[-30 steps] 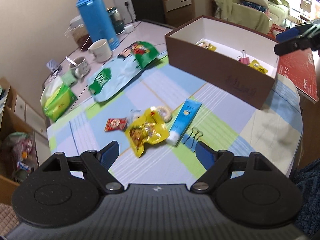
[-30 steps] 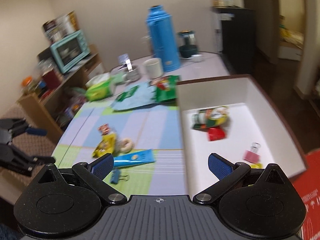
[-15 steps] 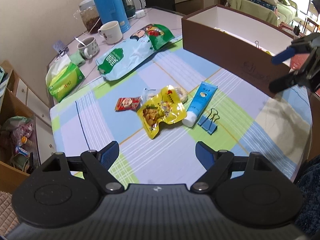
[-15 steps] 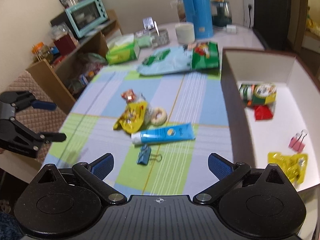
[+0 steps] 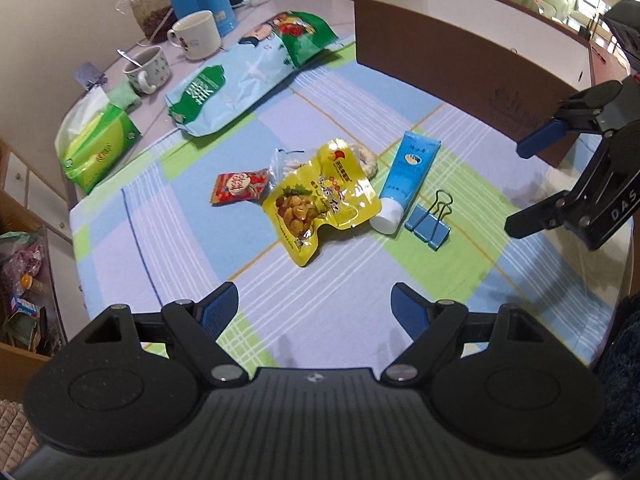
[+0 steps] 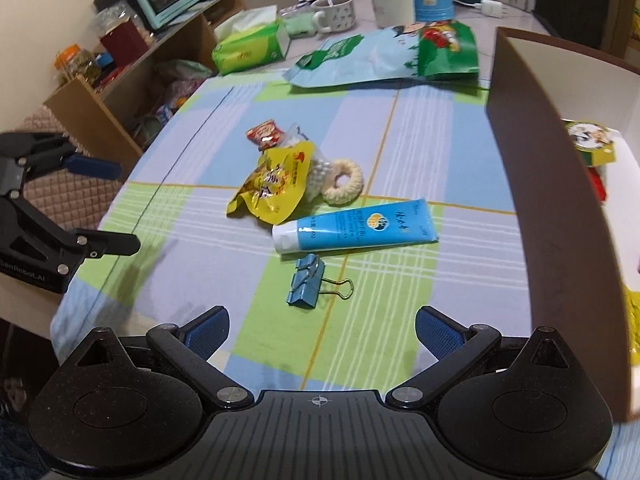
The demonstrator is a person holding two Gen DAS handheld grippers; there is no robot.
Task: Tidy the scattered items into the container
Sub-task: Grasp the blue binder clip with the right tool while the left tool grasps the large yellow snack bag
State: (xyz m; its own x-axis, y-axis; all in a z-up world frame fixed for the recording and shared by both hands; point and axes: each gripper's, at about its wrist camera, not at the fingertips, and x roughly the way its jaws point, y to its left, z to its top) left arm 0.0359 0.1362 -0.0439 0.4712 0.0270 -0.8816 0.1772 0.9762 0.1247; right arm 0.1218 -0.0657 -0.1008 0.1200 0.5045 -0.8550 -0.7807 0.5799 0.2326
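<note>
Compared with one second earlier, both grippers are seen lowered and drawn in over the checked tablecloth (image 5: 460,272); the left gripper (image 5: 314,304) and right gripper (image 6: 322,326) are each held with fingers wide apart and nothing between them. The brown cardboard box with white lining (image 6: 532,184) already holds several items; the yellow foil snack pouch (image 5: 320,204), blue plastic tube (image 5: 406,172), blue metal binder clip (image 6: 306,282), small red sachet (image 5: 238,187) and cream ring-shaped snack (image 6: 344,180) are left on the cloth beside it. The task is therefore judged part-complete, and a pick from this cluster is apparently being set up.
</note>
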